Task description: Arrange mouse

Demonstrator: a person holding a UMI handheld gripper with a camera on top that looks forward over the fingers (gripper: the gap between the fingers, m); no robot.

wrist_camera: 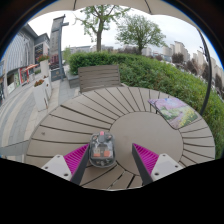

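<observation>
A small mouse (101,150) with a see-through shell and dark and orange insides lies on the round wooden slatted table (120,105). It sits between the fingers of my gripper (112,160), close to the left pink pad (77,157). A wide gap separates it from the right pad (147,157). The gripper is open and low over the near part of the table. A colourful flat mat (173,110) lies on the table beyond the right finger.
A wooden bench (98,75) stands behind the table. A green hedge (175,75) runs behind it to the right. Paved ground (25,105) lies to the left, with buildings and trees far off.
</observation>
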